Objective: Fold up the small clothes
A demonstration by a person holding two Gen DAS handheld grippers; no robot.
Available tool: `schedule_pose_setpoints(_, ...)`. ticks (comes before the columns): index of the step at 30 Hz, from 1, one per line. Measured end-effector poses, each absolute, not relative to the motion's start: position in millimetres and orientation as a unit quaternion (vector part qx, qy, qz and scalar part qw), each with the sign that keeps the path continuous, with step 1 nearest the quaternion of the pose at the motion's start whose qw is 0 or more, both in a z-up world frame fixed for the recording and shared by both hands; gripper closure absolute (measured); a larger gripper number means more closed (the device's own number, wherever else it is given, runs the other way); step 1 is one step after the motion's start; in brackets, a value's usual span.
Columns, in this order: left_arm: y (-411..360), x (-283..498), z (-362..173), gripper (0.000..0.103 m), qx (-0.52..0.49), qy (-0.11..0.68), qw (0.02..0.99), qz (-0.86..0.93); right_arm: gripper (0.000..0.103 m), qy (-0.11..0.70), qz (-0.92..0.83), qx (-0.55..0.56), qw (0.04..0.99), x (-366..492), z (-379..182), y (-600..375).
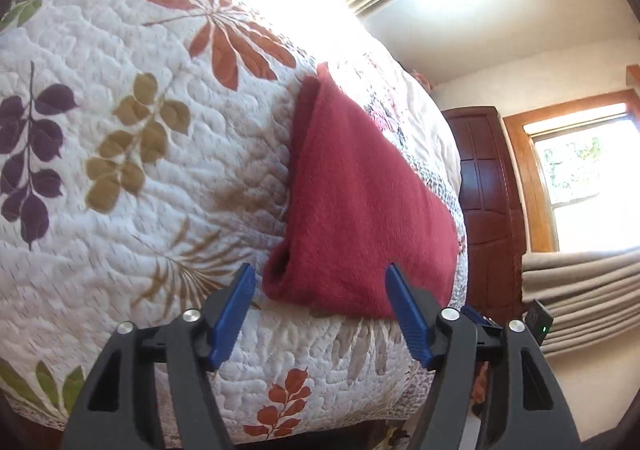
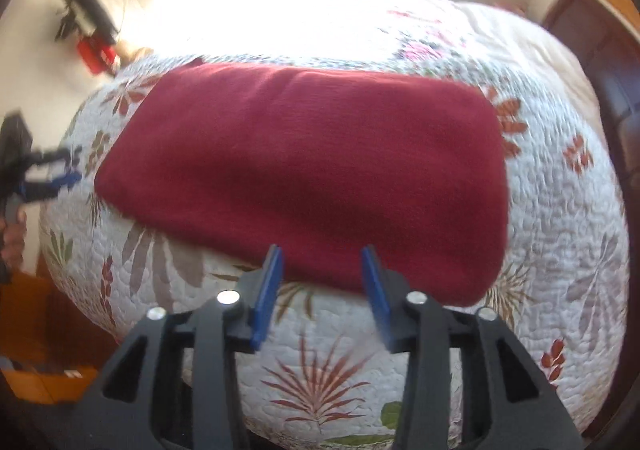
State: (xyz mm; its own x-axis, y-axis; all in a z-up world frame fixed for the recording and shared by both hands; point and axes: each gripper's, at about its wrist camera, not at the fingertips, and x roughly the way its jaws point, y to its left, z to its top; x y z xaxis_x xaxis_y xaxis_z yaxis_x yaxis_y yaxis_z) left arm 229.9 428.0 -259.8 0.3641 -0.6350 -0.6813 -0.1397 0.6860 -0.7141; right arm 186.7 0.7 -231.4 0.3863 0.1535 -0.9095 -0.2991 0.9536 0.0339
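Both grippers apart, empty, near bed's front edge; red cloth folded on quilt.
L gripper (image 1: 320, 282) fingers spread wide, just short of red cloth (image 1: 360, 209) end; R gripper (image 2: 323, 262) spread, tips at cloth's near long edge. Cloth lies flat by quilt (image 1: 140, 189) front edge. Beyond: wooden headboard (image 1: 488, 209), window (image 1: 584, 185), curtain (image 1: 580, 302).
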Motion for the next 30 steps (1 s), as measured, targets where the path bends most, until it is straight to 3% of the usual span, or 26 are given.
schedule_pose_setpoints(1,434.6,237.3,-262.2,0.031,-0.371,0.541,0.735,-0.170,0.043,0.529,0.150,-0.117,0.827,180.3,-230.2,28.4)
schedule_pose_setpoints(4,447.4,256.0,-268.3,0.031,-0.394,0.544,0.719,-0.176,0.040,0.489,0.210,-0.242,0.812,159.2,-233.5,112.8)
schedule_pose_setpoints(10,438.7,276.4,-264.9,0.030,-0.382,0.546,0.717,-0.205,0.037,0.344,0.225,-0.516,0.751,134.2,-278.0,231.7)
schedule_pose_setpoints(18,465.6,279.8,-286.3,0.028,-0.409,0.549,0.700,-0.202,0.040,0.310,0.216,-0.624,0.684,141.6,-334.4,286.7)
schedule_pose_setpoints(23,472.7,289.0,-293.1,0.028,-0.429,0.549,0.686,-0.211,0.056,0.306,0.209,-0.631,0.682,155.8,-348.7,299.6)
schedule_pose_setpoints(27,473.5,305.7,-289.6,0.027,-0.439,0.546,0.677,-0.226,0.092,0.342,0.209,-0.584,0.705,177.8,-332.5,297.0)
schedule_pose_setpoints(30,472.8,323.2,-289.1,0.026,-0.452,0.549,0.661,-0.239,0.094,0.357,0.218,-0.525,0.741,188.2,-297.7,287.6)
